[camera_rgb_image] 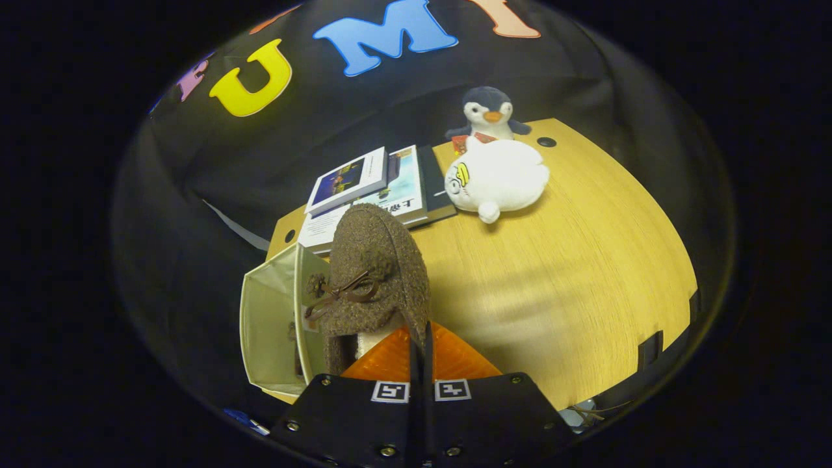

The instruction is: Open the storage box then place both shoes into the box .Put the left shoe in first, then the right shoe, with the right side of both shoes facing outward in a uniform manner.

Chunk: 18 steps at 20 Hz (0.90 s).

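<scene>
The gripper (421, 338) has its fingers pressed nearly together on the rear edge of a brown fuzzy shoe (374, 273); it appears pinched and carried clear of the table (552, 279), toe pointing away, just ahead of the fingers. The storage box (270, 318) stands open at the near left of the table, directly left of the shoe and close beside it; something dark lies low inside, too hidden to name.

Judgement on the step in hand: the shoe is being brought to the box for placing; whether it is the left or the right shoe cannot be told from here. To do it well, keep the pinch firm on the heel; swing the shoe left over the box's mouth; clear the near wall before lowering; turn it so its right side faces outward; settle it beside whatever is already within; release only once it rests.

Condition of the shoe: coarse woolly brown upper; rounded toe; a thin brown bow across the top; pale lining at the opening; soft, likely to sag from a heel grip.

Beyond it: a stack of books (370, 188); a white plush toy (497, 179); a penguin toy (487, 112) at the far edge.
</scene>
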Motion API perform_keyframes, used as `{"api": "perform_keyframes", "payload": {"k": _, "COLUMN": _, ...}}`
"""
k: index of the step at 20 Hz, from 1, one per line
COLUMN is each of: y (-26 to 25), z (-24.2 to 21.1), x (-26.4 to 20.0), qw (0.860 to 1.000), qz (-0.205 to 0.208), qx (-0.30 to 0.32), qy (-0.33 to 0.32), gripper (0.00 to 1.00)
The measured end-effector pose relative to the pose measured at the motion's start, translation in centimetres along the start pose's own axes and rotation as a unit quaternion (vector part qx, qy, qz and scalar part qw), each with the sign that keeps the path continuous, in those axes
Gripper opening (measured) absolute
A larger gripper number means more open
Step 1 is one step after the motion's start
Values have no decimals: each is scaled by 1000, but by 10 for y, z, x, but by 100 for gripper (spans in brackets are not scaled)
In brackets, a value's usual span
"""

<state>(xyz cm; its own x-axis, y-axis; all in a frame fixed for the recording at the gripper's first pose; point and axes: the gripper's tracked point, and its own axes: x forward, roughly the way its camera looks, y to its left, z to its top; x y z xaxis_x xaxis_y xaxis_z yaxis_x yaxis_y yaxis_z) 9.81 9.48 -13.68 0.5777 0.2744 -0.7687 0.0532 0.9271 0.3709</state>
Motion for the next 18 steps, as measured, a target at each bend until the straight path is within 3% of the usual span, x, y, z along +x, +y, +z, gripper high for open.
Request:
{"api": "perform_keyframes", "payload": {"k": 10, "y": 114, "z": 0, "x": 19, "qw": 998, "qz": 55, "qx": -32, "qy": 6, "gripper": 0}}
{"api": "perform_keyframes", "payload": {"k": 18, "y": 162, "z": -20, "x": 47, "qw": 997, "qz": 60, "qx": -50, "qy": 24, "gripper": 0}}
